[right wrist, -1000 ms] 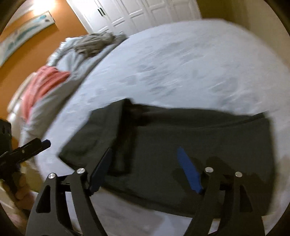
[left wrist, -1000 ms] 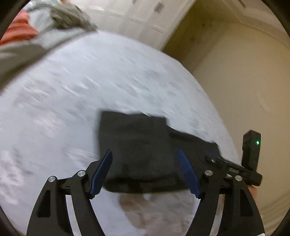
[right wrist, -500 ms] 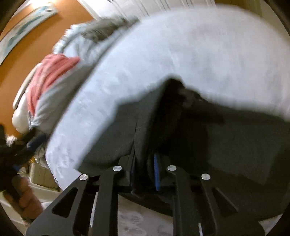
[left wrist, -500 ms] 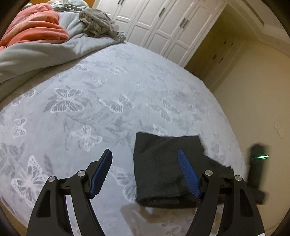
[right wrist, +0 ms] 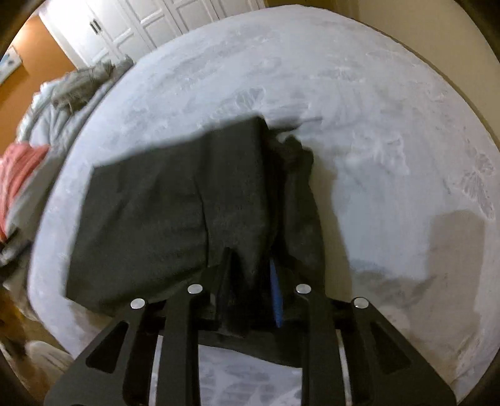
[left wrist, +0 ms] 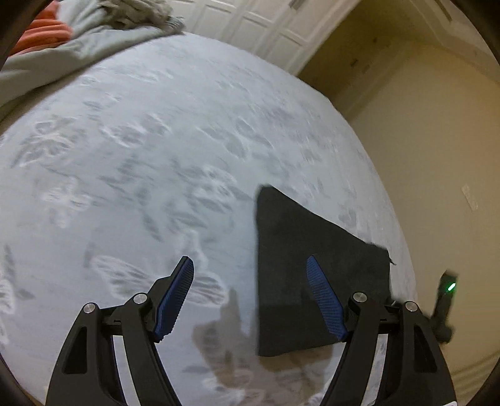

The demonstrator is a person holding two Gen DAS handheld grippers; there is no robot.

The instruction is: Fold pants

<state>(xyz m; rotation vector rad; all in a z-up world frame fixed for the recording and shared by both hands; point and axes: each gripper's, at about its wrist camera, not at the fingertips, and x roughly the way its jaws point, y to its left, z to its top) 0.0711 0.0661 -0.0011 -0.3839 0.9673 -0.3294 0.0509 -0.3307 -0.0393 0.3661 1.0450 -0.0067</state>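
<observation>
Holding the dark pants point(right wrist: 175, 200) near the bottom centre of the right wrist view, our right gripper point(right wrist: 250, 299) has its jaws pressed together on a bunched fold of the fabric, with a sliver of blue pad showing just right of the cloth. From there the pants spread toward the left of the frame as a broad flat panel, while a narrower, rumpled strip runs up the right side of the pinch. They lie on the bed point(right wrist: 375, 93), whose pale grey cover carries a faint butterfly pattern (blurred in both views).

In the left wrist view our left gripper point(left wrist: 250, 290) hovers over the bed with its jaws spread wide, holding nothing. The pants point(left wrist: 312, 256) sit at lower right of that frame, a dark shape partly behind the right-hand blue pad, and the left-hand pad is over bare cover.

At the right edge of the left view a black device with a green light point(left wrist: 447, 299) shows. A grey blanket point(left wrist: 62, 56) is heaped at upper left, with orange-red cloth point(left wrist: 40, 34) beside it, and white cupboard doors point(left wrist: 250, 22) stand beyond the bed.
</observation>
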